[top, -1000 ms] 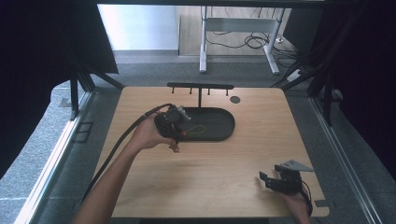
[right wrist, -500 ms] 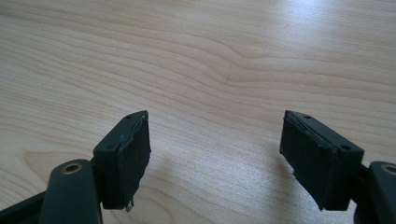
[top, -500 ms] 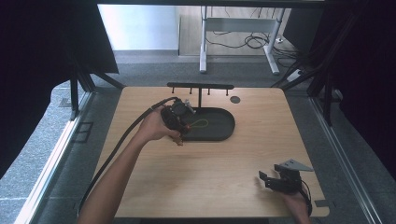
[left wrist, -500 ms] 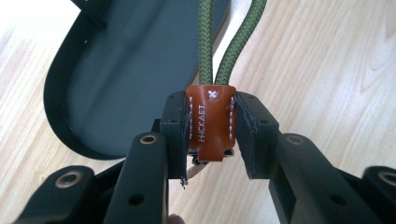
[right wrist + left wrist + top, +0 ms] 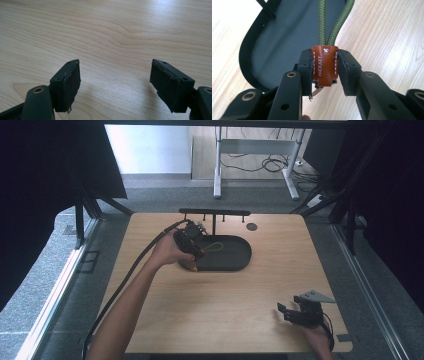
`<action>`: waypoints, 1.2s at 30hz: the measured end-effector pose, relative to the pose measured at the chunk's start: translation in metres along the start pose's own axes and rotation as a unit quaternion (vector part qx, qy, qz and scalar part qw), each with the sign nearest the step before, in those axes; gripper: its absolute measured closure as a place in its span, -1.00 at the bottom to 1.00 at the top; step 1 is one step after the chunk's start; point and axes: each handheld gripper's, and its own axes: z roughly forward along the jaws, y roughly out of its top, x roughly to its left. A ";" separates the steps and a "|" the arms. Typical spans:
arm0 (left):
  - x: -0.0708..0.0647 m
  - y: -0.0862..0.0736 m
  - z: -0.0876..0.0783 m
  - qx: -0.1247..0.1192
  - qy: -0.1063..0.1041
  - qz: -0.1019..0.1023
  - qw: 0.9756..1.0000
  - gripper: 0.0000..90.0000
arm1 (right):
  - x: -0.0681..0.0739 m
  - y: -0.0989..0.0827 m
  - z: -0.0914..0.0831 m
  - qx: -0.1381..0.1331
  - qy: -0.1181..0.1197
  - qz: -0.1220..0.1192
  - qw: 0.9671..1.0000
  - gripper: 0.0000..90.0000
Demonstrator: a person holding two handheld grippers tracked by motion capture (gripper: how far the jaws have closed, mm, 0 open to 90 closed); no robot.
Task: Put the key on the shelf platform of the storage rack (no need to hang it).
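The left gripper (image 5: 325, 75) pinches a brown leather tab (image 5: 324, 66) between its two pads, which press on the tab's stitched sides. The tab binds the two ends of a green braided cord (image 5: 329, 27) into a loop. In the high view that gripper (image 5: 192, 242) is at the near-left end of a dark oval tray (image 5: 240, 262) on the table (image 5: 210, 310), and the cord (image 5: 216, 246) runs from it onto the tray floor.

The tab is the sensible place to hold. It looks firm and flat-sided, stiff enough to give the pads two faces to bear on, and its leather should not slip much. The cord is likely light and limp: it will sag, trail and swing from the tab and will not keep a shape. Gripped on the cord itself, the round braid could roll between the pads. Nothing here appears fragile. A metal part seems to sit under the tab, but it is too hidden to identify.

The tray is shallow with a low raised rim. In the left gripper view the cord lies over its grey floor and leaves at the top of the frame; whether the far part of the loop rests flat on the floor or hangs just above it cannot be told. Nothing else is seen in the tray. A black rack (image 5: 215, 213) with small pegs stands just behind it.

The right gripper (image 5: 296, 312) rests near the table's near-right corner, well apart from the tray. Its jaws are spread wide over bare wood, holding nothing.
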 end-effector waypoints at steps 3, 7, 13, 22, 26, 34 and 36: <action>0.002 0.001 0.000 0.002 0.002 0.001 1.000 0.49 | -0.001 0.000 0.000 0.000 -0.002 0.000 1.000 -0.45; 0.004 0.006 -0.004 -0.005 0.004 0.003 1.000 0.49 | -0.002 0.000 0.000 0.000 -0.002 0.002 1.000 -0.45; 0.006 0.015 -0.005 -0.008 0.005 0.008 1.000 0.49 | -0.002 0.001 -0.001 -0.002 -0.002 0.003 1.000 -0.45; 0.013 0.022 0.003 -0.005 0.002 0.000 1.000 0.49 | -0.004 0.000 -0.002 -0.003 -0.003 0.005 1.000 -0.45; 0.017 0.022 0.007 -0.008 -0.002 -0.004 1.000 0.49 | -0.004 0.000 -0.002 0.000 -0.002 0.005 1.000 -0.45; 0.024 0.031 0.011 -0.007 0.003 -0.004 1.000 0.49 | -0.002 -0.001 -0.001 0.004 0.000 0.004 1.000 -0.45; 0.027 0.034 0.012 -0.006 0.004 -0.007 1.000 0.49 | -0.001 -0.002 -0.001 0.004 0.000 0.003 1.000 -0.45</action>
